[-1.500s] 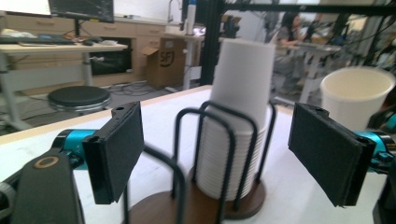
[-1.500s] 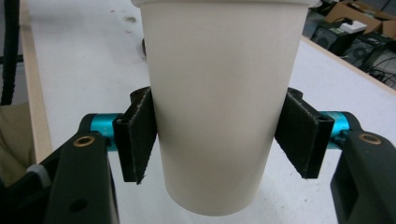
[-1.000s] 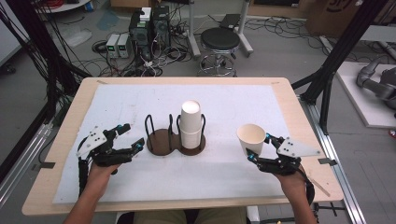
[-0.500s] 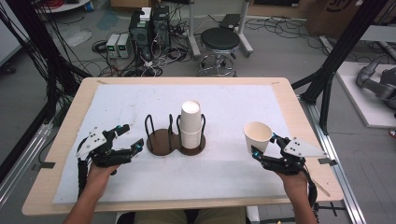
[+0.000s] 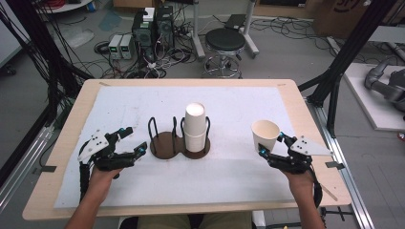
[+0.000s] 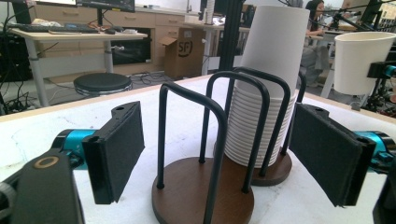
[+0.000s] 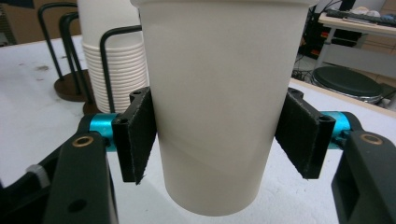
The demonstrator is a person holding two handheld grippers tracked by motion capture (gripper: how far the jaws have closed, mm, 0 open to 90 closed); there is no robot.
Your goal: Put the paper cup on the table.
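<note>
My right gripper (image 5: 270, 146) is gripping a single white paper cup (image 5: 265, 135) with its jaws clenched on the cup's lower wall. In the right gripper view the two black pads (image 7: 138, 135) are pressing against the sides of this cup (image 7: 217, 102), which is standing upright between them with its base raised clear of the white sheet below. From above, the cup's open mouth is facing up, and it is sitting toward the right side of the counter (image 5: 305, 119), well apart from the holder.

My left gripper (image 5: 131, 141) is resting on the left side of the counter with its jaws released and standing wide, grasping nothing. In the left gripper view its pads (image 6: 116, 149) are framing the cup holder (image 6: 205, 196) ahead of them without touching it.

That cup holder (image 5: 176, 143) is standing near the middle of the counter, between my two grippers. It is a dark wooden base of two joined round discs with black wire loops rising from each. The disc nearer my left gripper is carrying no cups, while the farther one is carrying a tall stack of nested white cups (image 5: 195, 125), upright inside its wire loops. In the left gripper view the stack (image 6: 268, 88) is showing many ribbed rims near its bottom.

A white sheet (image 5: 229, 171) is covering most of the wooden counter under everything.
</note>
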